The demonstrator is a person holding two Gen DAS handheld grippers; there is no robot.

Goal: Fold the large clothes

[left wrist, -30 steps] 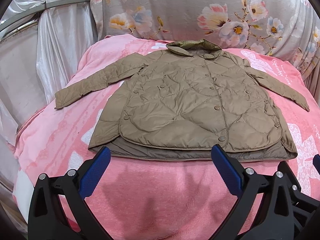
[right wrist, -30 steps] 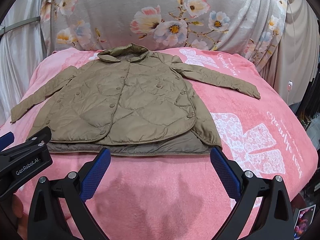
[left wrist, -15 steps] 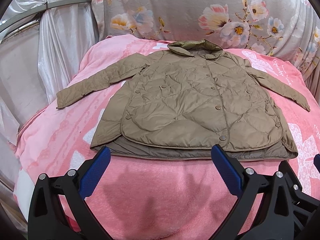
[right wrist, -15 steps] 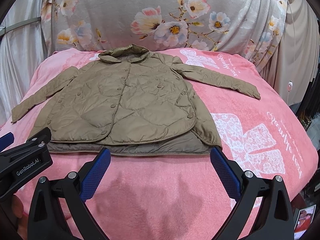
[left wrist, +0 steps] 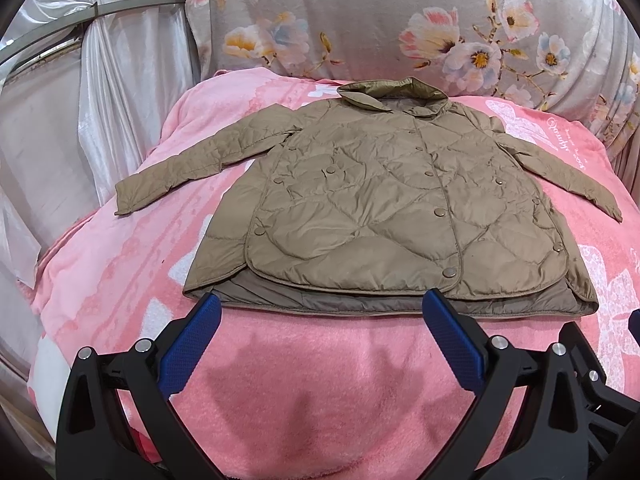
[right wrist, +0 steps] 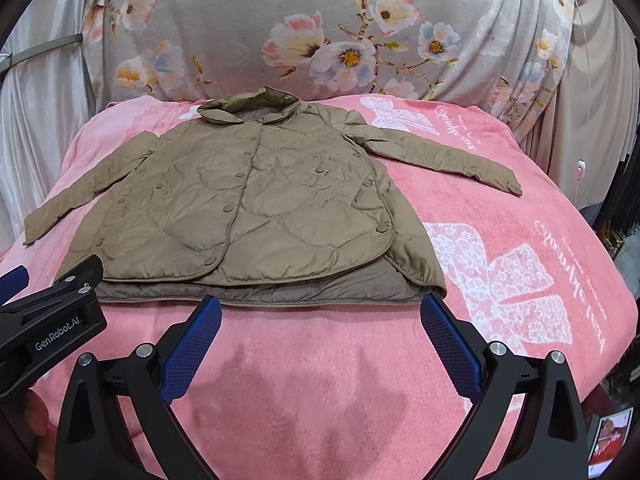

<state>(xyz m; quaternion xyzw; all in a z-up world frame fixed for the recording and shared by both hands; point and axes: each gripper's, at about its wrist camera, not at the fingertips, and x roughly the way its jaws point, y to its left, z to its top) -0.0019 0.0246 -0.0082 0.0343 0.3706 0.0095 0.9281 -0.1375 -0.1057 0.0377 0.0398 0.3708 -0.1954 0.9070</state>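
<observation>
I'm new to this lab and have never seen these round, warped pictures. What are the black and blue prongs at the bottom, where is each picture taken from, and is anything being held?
The prongs are the fingers of two hand-held grippers; a person carries one in each hand. Each picture comes from a fisheye camera on one gripper, looking forward along its fingers.

In the left wrist view, the left gripper is open and holds nothing. In the right wrist view, the right gripper is likewise open and empty.

Ahead of both, a tan quilted jacket lies flat, buttoned, sleeves spread, on a pink blanket. Behind it hangs a floral cloth.
</observation>
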